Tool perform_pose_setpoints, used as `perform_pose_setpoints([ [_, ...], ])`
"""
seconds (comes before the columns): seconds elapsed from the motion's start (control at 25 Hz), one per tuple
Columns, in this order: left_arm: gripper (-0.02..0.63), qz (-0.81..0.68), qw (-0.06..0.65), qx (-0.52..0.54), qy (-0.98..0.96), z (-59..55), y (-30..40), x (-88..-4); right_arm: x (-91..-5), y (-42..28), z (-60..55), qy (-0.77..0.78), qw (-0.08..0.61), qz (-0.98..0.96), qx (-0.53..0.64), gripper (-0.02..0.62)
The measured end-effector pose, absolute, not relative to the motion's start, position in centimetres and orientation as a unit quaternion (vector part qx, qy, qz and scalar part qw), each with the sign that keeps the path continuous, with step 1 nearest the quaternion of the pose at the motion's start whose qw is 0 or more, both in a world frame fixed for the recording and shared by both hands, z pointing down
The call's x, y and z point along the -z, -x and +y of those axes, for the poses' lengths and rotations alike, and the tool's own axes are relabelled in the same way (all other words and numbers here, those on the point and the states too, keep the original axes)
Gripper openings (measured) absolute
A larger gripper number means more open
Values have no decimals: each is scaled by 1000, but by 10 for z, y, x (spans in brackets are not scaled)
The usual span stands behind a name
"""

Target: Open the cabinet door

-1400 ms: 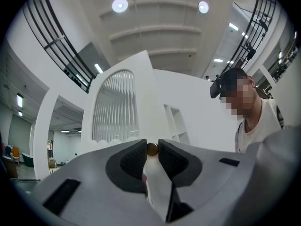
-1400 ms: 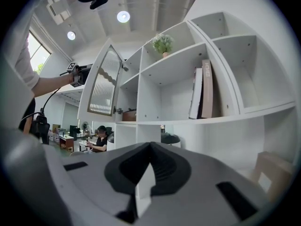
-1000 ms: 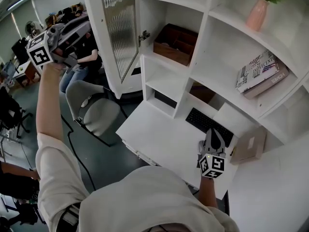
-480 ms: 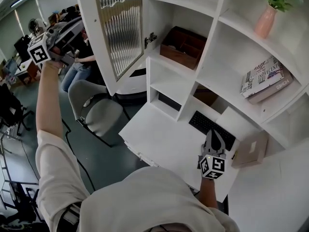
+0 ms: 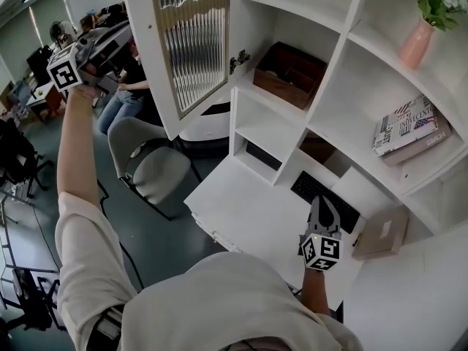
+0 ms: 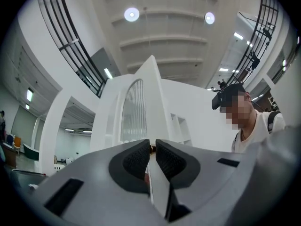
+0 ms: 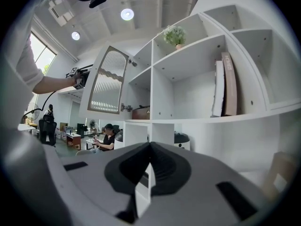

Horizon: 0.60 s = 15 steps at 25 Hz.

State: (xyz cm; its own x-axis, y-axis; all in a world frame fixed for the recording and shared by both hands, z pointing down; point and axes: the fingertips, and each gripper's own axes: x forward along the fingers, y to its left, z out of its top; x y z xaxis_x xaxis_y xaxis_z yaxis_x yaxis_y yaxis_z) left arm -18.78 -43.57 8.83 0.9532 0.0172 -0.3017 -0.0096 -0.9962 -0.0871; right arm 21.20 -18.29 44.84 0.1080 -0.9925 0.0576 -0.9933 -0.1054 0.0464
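Cabinet door [image 5: 191, 46] swung wide of its shelves [image 5: 269, 129], so opening is, I judge, all but complete. My left gripper [image 6: 150, 150], jaws just closing, pinches the door's brass knob [image 6: 151, 148]; my right gripper [image 7: 150, 147] hangs closed and empty above the desk [image 5: 241, 203]

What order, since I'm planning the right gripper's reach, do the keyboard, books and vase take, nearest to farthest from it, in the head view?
1. Keyboard, low down, just ahead of the right gripper.
2. Books, higher up and to the right.
3. Vase, higher still, at the far right.
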Motion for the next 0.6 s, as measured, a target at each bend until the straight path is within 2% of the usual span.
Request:
perform_pose_setpoints([
  [0.6,41,44,39,-162,985,-443,196,-87,-453,-203,-191,-728,33,-684,-11,2],
])
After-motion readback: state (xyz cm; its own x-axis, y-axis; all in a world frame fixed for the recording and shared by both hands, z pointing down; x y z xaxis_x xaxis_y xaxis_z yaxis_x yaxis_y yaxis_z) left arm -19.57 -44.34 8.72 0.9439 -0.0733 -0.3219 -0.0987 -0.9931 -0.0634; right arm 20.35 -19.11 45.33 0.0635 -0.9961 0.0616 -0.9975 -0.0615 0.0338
